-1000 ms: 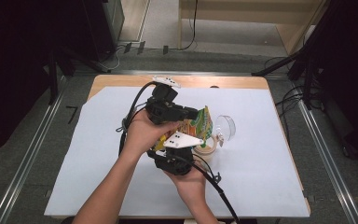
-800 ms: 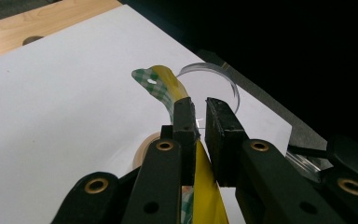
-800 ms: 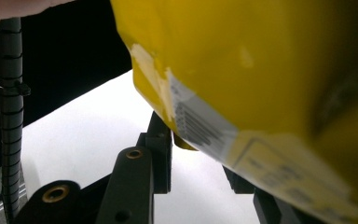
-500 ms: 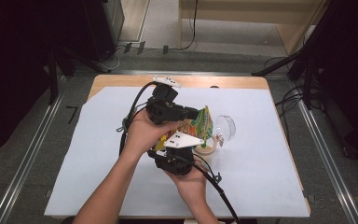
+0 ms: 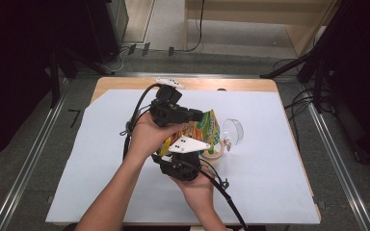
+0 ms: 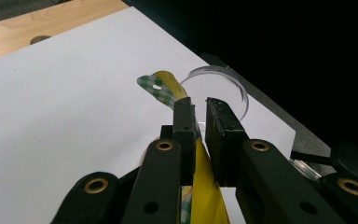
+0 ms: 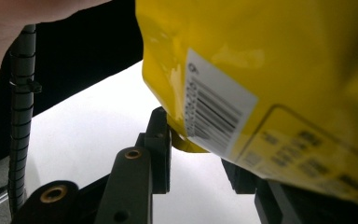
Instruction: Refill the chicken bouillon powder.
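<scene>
A yellow snack bag point(image 5: 203, 131) is held above the white sheet point(image 5: 101, 159) covering the desk point(image 5: 125, 83), near the middle of it. The left tongs point(image 5: 200, 115) are seen clenched on the bag's upper edge; in the left gripper view the yellow film point(image 6: 204, 186) is pinched between the two black jaws, which stand almost together. The right tongs point(image 7: 196, 149) are placed at the bag's lower corner point(image 7: 186, 140); the corner lies between the jaws, but whether the pads press on it cannot be told. A clear plastic cup point(image 5: 232, 132) is seen lying on its side just beside the bag, and a tape roll point(image 5: 214, 155) rests just below it
</scene>
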